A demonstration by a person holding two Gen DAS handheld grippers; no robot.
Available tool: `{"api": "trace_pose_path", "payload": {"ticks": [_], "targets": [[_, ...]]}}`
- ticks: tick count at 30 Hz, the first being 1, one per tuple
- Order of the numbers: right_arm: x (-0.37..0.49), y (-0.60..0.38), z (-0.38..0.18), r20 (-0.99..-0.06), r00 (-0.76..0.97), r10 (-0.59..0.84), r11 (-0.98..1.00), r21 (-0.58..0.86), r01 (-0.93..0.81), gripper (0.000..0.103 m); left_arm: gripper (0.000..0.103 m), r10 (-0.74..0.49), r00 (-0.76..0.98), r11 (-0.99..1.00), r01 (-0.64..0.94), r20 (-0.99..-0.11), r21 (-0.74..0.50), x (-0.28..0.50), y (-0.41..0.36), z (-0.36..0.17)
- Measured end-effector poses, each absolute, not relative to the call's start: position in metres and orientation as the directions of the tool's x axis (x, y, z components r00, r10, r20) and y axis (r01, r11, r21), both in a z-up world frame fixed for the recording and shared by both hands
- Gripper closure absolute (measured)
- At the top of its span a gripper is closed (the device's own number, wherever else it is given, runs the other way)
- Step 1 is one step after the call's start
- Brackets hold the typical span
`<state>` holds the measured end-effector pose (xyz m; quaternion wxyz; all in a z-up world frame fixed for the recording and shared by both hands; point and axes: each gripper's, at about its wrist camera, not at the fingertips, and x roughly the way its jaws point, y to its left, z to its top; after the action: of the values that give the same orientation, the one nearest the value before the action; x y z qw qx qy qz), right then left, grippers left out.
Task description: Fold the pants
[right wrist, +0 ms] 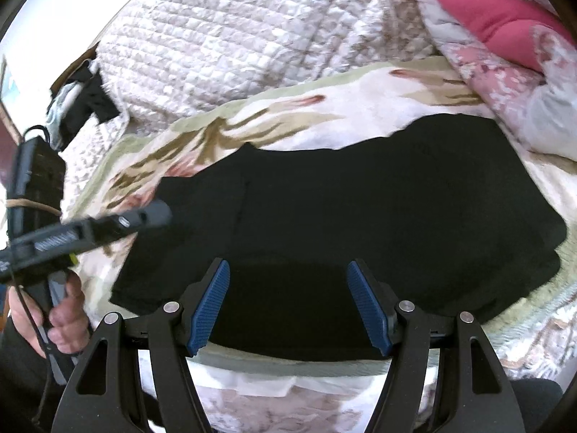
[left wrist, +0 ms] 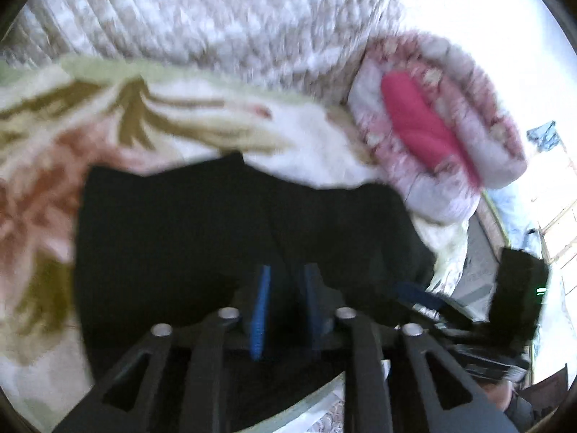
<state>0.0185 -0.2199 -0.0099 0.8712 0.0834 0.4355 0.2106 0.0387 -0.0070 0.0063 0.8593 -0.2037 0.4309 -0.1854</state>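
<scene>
The black pants (right wrist: 360, 198) lie folded flat on a floral blanket (right wrist: 324, 108); they also show in the left wrist view (left wrist: 216, 223). My right gripper (right wrist: 288, 274) hovers over the pants' near edge, jaws wide open and empty. My left gripper (left wrist: 286, 274) is just above the pants with its blue pads (left wrist: 261, 306) a narrow gap apart; the blurred view does not show whether cloth is pinched. The left gripper also shows in the right wrist view (right wrist: 158, 213), at the pants' left edge.
A quilted white bedspread (right wrist: 234, 36) lies behind the blanket. A pink floral quilt with a pink pillow (right wrist: 494, 18) lies at the right, also in the left wrist view (left wrist: 414, 119). A person's hand (right wrist: 65, 310) holds the left gripper. The bed's near edge is below the pants.
</scene>
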Motion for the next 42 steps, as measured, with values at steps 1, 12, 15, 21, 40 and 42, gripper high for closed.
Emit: {"api": "trace_pose_path", "payload": {"ticks": [1, 12, 15, 21, 40, 42], "targets": [[0.020, -0.215, -0.011, -0.722, 0.515, 0.463, 0.885, 0.349, -0.307, 0.035, 0.072, -0.480, 0.584, 0.853, 0.136, -0.654, -0.505, 0.034, 0.000, 0.012], [0.060, -0.163, -0.044, -0.710, 0.326, 0.625, 0.774, 0.509, -0.375, 0.048, 0.072, -0.189, 0.605, 0.939, -0.120, -0.774, -0.323, 0.000, 0.073, -0.020], [0.072, -0.155, -0.048, -0.695, 0.312, 0.647, 0.756, 0.533, -0.381, 0.048, 0.072, -0.198, 0.592, 0.938, -0.116, -0.781, -0.325, -0.008, 0.072, -0.027], [0.082, -0.146, -0.051, -0.658, 0.250, 0.710, 0.699, 0.615, -0.364, 0.074, 0.072, -0.217, 0.589, 0.934, -0.106, -0.778, -0.341, -0.008, 0.067, -0.029], [0.088, -0.182, -0.034, -0.743, 0.385, 0.548, 0.836, 0.466, -0.290, 0.089, 0.072, -0.210, 0.622, 0.952, -0.047, -0.754, -0.304, 0.010, 0.048, -0.009], [0.081, -0.186, -0.022, -0.722, 0.432, 0.541, 0.841, 0.450, -0.302, 0.089, 0.072, -0.204, 0.637, 0.959, -0.023, -0.743, -0.283, 0.022, 0.042, -0.003]]}}
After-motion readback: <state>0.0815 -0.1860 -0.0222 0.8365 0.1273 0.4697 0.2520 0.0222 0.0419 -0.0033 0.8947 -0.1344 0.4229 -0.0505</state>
